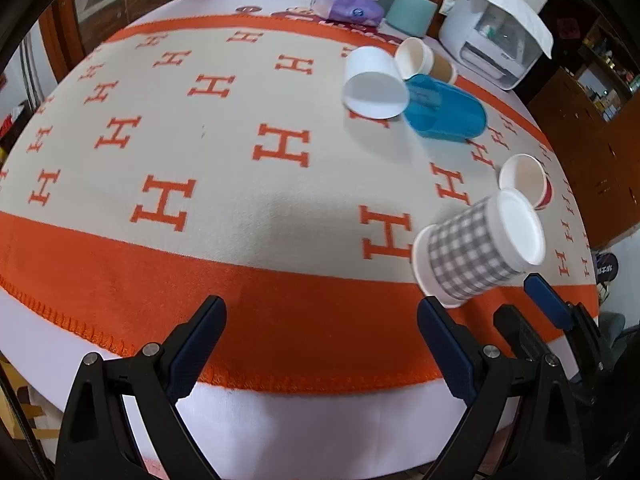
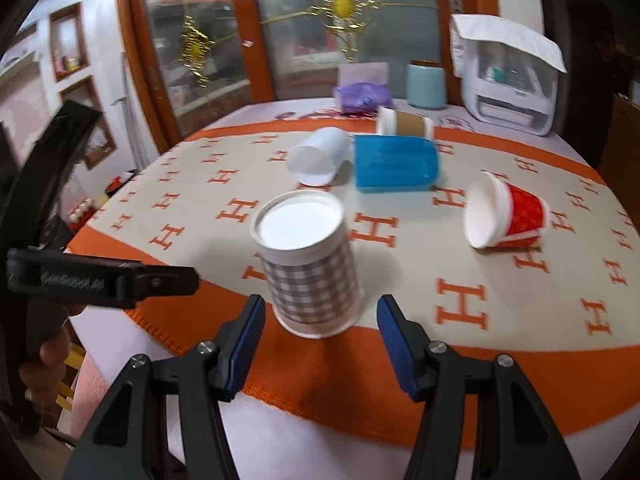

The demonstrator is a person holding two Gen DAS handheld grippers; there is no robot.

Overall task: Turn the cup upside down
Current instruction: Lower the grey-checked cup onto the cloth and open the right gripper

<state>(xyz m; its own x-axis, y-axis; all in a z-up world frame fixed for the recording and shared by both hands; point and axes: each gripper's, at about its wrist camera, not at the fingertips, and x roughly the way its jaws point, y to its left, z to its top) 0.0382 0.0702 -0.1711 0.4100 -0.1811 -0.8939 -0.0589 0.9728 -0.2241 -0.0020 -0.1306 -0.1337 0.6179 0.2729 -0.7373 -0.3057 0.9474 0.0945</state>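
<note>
A grey-checked paper cup [image 2: 310, 268] stands upside down, base up, on the orange border of the blanket, just beyond my right gripper [image 2: 320, 320]. The right gripper is open and empty, its blue pads apart on either side of the cup without touching it. The cup also shows in the left wrist view [image 1: 476, 250] at the right. My left gripper [image 1: 320, 320] is open and empty over the near orange border, left of the cup. The right gripper's blue fingertip [image 1: 546, 296] shows beside the cup there.
A red cup [image 2: 508, 216], a white cup [image 2: 318, 156], a blue cup [image 2: 394, 164] and a brown-sleeved cup [image 2: 406, 122] lie on their sides on the H-patterned blanket [image 2: 460, 264]. A purple packet [image 2: 362, 98], teal container [image 2: 426, 86] and white appliance [image 2: 512, 88] stand at the back.
</note>
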